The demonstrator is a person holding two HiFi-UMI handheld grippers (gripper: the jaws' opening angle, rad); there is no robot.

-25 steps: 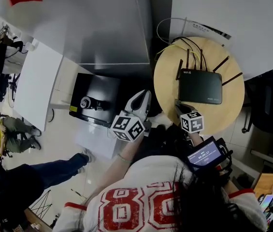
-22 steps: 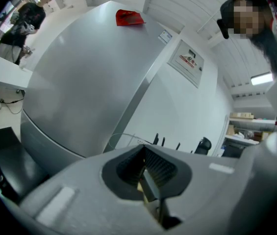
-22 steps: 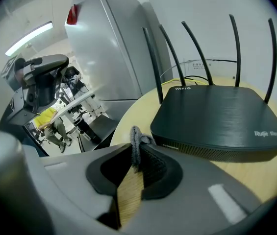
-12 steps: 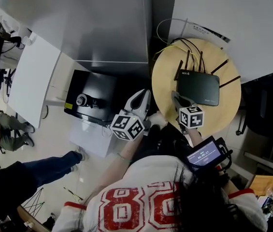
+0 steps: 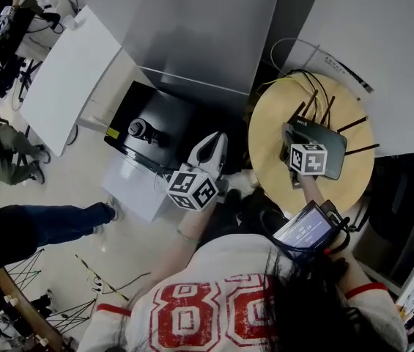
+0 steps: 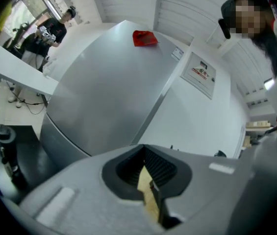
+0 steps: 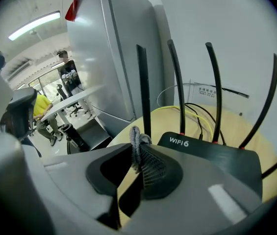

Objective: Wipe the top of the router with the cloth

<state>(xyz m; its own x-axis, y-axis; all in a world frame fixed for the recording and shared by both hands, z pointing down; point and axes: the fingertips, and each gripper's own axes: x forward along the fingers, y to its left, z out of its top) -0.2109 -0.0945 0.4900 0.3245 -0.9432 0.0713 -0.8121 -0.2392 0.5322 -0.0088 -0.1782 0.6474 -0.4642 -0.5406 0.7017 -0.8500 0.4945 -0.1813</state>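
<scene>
The round wooden tabletop (image 5: pixel 269 139) carries the black router (image 5: pixel 333 147), which lies flat near the wall with its four antennas standing up and cables trailing behind it. The right tongs (image 5: pixel 289 133) reach over the router's near left corner, clamped on a bunched grey cloth (image 7: pixel 137 142) whose tip pokes up between the jaws. The left tongs (image 5: pixel 210 147) hang off the tabletop's edge, pressed together on nothing and taking no part.

Judging from this, the cloth is in hand and brought to the router, so fetching is done. Whether it touches the top cannot be told. The wiping looks barely begun at best: nearly the whole dark top, out to the far right end, is left to cover.
</scene>
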